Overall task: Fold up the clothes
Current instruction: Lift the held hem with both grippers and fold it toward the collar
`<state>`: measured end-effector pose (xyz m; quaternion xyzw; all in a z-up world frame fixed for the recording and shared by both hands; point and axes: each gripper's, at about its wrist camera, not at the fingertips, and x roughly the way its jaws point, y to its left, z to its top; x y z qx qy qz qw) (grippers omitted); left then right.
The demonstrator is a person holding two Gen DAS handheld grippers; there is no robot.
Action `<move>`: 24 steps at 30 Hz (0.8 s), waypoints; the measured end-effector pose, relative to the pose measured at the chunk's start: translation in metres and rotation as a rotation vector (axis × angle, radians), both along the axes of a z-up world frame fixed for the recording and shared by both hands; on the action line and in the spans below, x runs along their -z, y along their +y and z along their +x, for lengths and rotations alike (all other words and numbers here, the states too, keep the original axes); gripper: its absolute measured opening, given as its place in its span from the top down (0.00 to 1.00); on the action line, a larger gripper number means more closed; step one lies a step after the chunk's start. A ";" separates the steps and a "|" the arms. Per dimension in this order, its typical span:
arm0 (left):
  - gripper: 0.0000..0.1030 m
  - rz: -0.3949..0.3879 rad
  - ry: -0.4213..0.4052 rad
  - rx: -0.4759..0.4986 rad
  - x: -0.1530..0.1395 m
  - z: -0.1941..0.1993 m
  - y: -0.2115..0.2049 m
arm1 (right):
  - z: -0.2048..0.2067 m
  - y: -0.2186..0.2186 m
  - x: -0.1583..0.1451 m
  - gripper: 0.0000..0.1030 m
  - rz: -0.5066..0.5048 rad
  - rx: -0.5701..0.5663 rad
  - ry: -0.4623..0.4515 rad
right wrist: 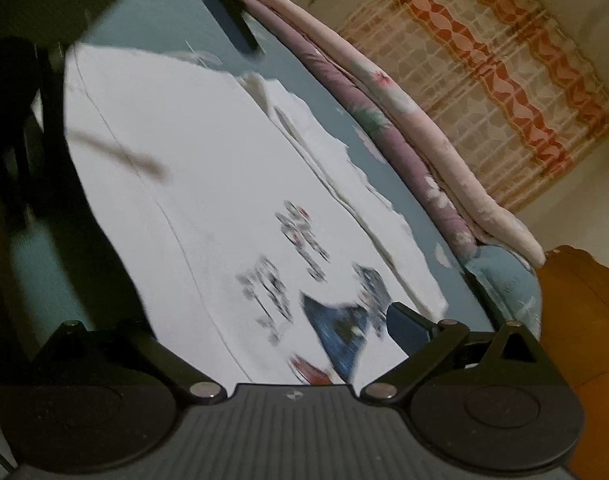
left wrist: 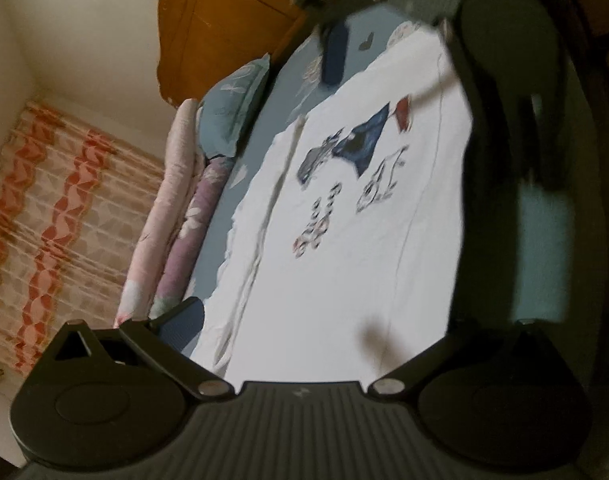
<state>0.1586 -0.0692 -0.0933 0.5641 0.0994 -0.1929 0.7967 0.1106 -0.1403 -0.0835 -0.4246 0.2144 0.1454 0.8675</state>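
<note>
In the left wrist view, a patterned curtain point(left wrist: 52, 216) hung at the far left, rolled quilts point(left wrist: 172, 216) lay along the bed's point(left wrist: 288, 76) edge, and the white T-shirt point(left wrist: 344, 240) with its blue and red print lay spread flat on the blue sheet. The left gripper point(left wrist: 356, 316) had its jaws spread wide over the shirt, holding nothing. The right gripper point(right wrist: 240, 320) likewise hovered over the T-shirt with wide, empty jaws, an orange wooden headboard point(right wrist: 584, 320) at far right.
</note>
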 end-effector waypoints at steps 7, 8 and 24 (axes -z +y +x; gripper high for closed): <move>0.01 0.034 -0.034 -0.001 -0.002 0.001 0.004 | 0.004 -0.021 -0.001 0.00 -0.018 0.053 -0.004; 0.01 0.029 -0.035 0.013 -0.002 0.003 -0.002 | 0.005 -0.016 -0.001 0.00 -0.021 0.048 -0.011; 0.01 0.316 -0.149 0.031 0.017 0.013 0.003 | 0.014 -0.026 -0.001 0.00 -0.107 0.009 -0.022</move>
